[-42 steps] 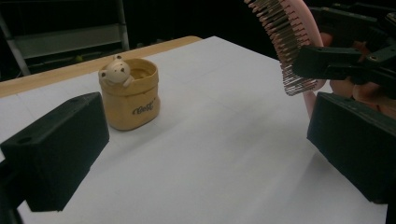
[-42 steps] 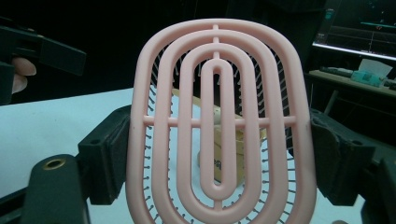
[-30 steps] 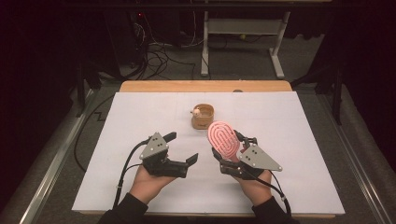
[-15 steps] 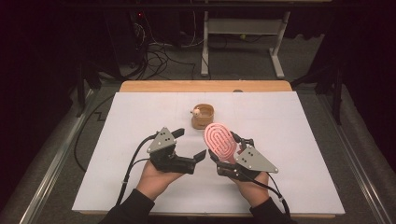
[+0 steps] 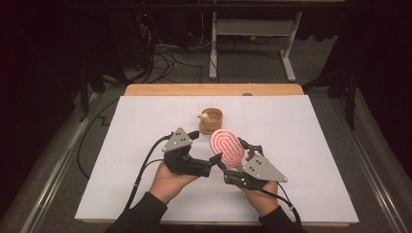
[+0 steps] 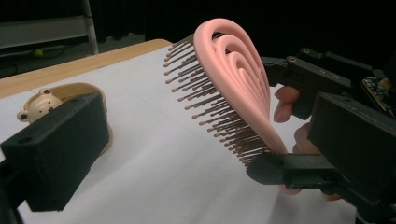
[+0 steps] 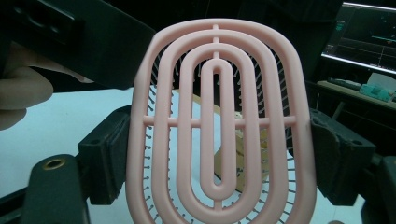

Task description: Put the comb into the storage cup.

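A white sheet [image 5: 311, 145] covers most of the wooden table [image 5: 214, 89], whose bare edge shows along the far side. Both of the person's forearms come in from the near edge, each hand carrying 1 gripper.

The right gripper [image 5: 228, 162] sits right of centre, raised off the sheet, and its 2 jaws clamp the lower sides of a pink hairbrush [image 5: 227, 148]. In the right gripper view the brush [image 7: 219, 126] stands upright between the 2 black pads, which press on its left and right rims; its back is made of 4 nested oval rings joined by a cross bar, and the bristles point away from the camera. In the high view the brush head tilts up and away from the person, above the sheet near the table's middle.

The left gripper [image 5: 206, 162] lies just beside it on the left, its jaws pointing right toward the brush. In the left gripper view its jaws stand wide apart with nothing between the pads; 1 jaw is at the lower left and the other reaches in at the lower right, close under the brush's [image 6: 233, 88] bristle side. The brown bristles face this gripper.

Behind the brush, on the sheet toward the far side, stands a small tan wooden holder [image 5: 212, 121] with a tiny bear figure [image 6: 38, 103] at its rim.
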`<state>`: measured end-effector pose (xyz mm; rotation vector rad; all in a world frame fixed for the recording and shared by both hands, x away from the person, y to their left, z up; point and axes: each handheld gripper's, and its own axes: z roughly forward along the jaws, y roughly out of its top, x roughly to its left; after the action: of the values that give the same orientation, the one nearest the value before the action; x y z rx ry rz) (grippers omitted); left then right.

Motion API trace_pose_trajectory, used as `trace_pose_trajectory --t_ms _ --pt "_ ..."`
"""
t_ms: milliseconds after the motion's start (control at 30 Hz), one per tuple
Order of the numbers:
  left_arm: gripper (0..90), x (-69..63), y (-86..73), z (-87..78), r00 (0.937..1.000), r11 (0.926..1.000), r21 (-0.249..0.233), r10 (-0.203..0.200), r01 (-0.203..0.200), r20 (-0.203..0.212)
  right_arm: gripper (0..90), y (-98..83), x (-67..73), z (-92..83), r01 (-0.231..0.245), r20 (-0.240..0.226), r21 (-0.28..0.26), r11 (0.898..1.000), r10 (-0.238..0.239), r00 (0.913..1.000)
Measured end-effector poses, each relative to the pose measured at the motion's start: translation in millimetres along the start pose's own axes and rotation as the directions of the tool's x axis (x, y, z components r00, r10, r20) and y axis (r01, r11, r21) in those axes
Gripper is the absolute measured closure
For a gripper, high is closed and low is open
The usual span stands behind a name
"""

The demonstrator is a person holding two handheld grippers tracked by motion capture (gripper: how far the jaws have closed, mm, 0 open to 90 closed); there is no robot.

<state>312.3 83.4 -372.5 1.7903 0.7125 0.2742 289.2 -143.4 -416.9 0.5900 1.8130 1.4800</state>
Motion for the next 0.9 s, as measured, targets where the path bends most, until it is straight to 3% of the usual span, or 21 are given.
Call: trace_pose_trajectory --t_ms 900 --pt "0.0 -6.0 12.1 15.2 0.9992 0.9990 0.043 -0.012 0.010 0.037 20.3 5.5 5.2 -3.5 0.015 -0.013 -0.036 0.999 -0.016 0.9998"
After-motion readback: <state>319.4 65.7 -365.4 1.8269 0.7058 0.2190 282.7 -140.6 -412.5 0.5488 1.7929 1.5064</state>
